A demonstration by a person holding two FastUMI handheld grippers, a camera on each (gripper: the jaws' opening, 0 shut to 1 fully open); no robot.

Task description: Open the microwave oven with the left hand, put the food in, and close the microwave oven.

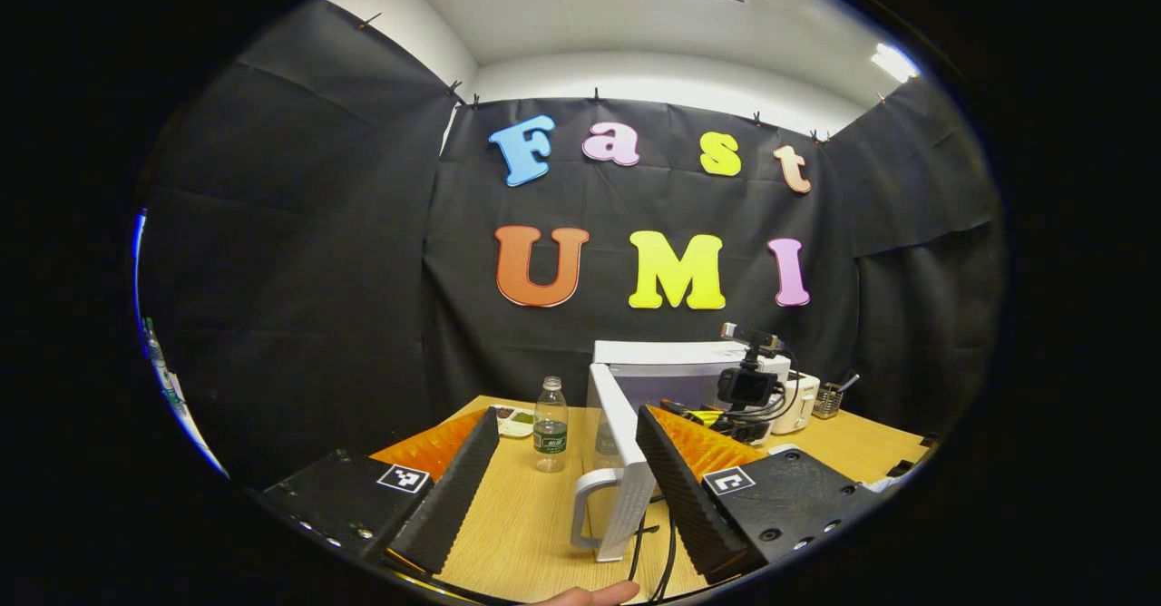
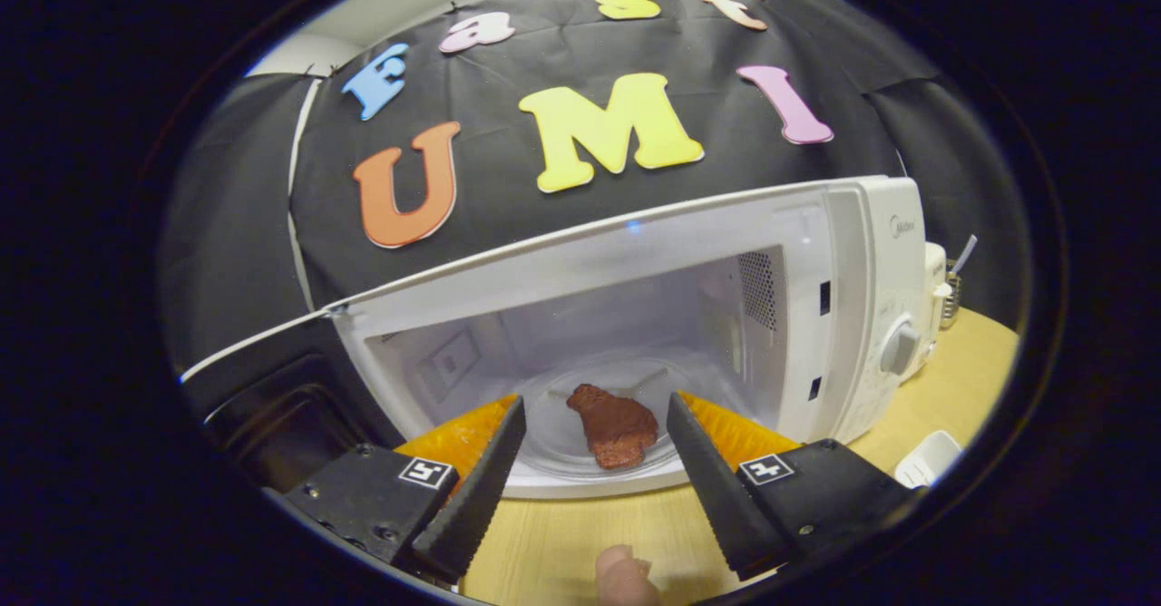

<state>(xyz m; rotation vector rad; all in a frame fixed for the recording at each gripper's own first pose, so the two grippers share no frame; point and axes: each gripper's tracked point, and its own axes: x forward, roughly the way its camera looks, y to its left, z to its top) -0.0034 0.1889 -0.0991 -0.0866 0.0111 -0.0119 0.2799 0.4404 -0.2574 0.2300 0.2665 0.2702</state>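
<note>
The wooden table (image 1: 531, 533) takes most of the lower part of the left gripper view, and it shows also in the right gripper view under the oven. On it stands the white microwave oven (image 2: 862, 316), the biggest thing on the table. In the right gripper view its cavity is open to the camera, and the control side with a round knob (image 2: 898, 348) is at the right. The oven door (image 1: 626, 461) is swung open; in the left gripper view it is seen edge-on, with its pale handle (image 1: 590, 506) facing the camera.

Inside the oven lies the glass turntable (image 2: 562, 447), and on it rests the food (image 2: 615, 426), a brown piece like cooked meat. It lies free on the plate, inside the cavity, apart from both fingers.

The right gripper (image 2: 594, 461) is in front of the oven mouth with its fingers spread wide, and it holds nothing. The food is seen between the two fingers but farther in.

The left gripper (image 1: 567, 465) is also spread wide and grips nothing. The open door and its handle are seen between its fingers, close to the right one; whether it touches the door cannot be told.

Left of the door stands a clear plastic bottle (image 1: 550, 425), upright, and behind it a small white tray (image 1: 513, 421). A black camera on a stand (image 1: 749, 379) is beside the oven.
</note>
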